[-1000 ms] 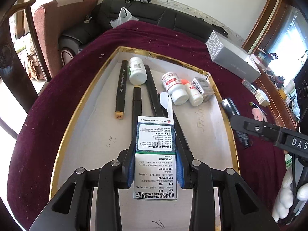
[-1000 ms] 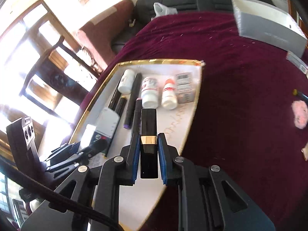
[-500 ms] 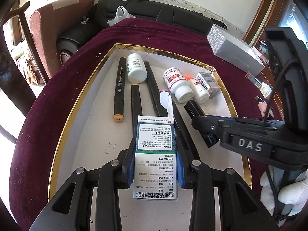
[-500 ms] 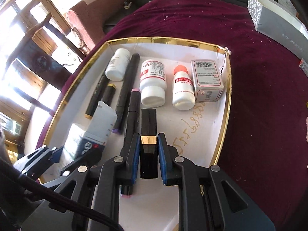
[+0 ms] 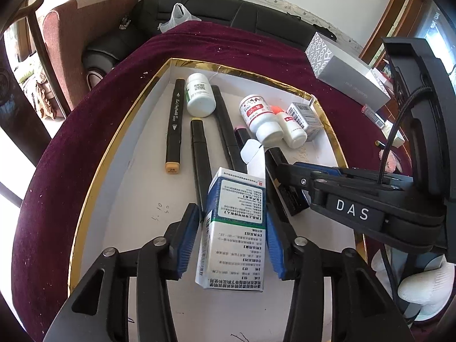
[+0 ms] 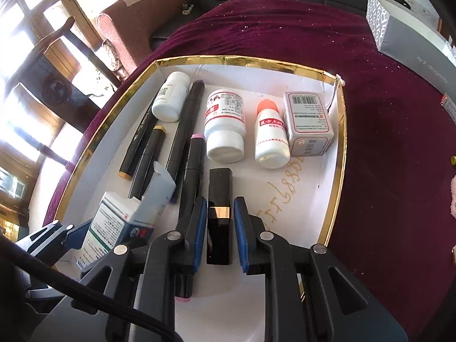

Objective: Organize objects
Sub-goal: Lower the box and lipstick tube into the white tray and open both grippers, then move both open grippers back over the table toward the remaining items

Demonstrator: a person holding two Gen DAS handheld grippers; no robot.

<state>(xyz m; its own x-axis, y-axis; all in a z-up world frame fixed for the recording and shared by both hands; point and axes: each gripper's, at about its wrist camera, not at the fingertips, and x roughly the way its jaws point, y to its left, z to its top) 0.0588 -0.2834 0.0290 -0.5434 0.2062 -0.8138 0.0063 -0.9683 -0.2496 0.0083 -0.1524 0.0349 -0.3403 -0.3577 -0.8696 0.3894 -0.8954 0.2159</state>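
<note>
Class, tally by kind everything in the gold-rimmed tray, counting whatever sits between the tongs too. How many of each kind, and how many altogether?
Markers: 4
Bottles: 3
Boxes: 2
Lipstick: 1
Total: 10

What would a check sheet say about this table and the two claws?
Surface: maroon cloth with a gold-rimmed white tray on it.
Job's things: medicine box tilted in the tray; black tube; markers and white bottles lying in the tray.
Clutter: grey box on the cloth.
Claws: left claw has just been opening, medicine box loose between its jaws; right claw shut on the black tube.
Cables: black cable on the right claw's body.
Surroundings: black sofa behind.
</note>
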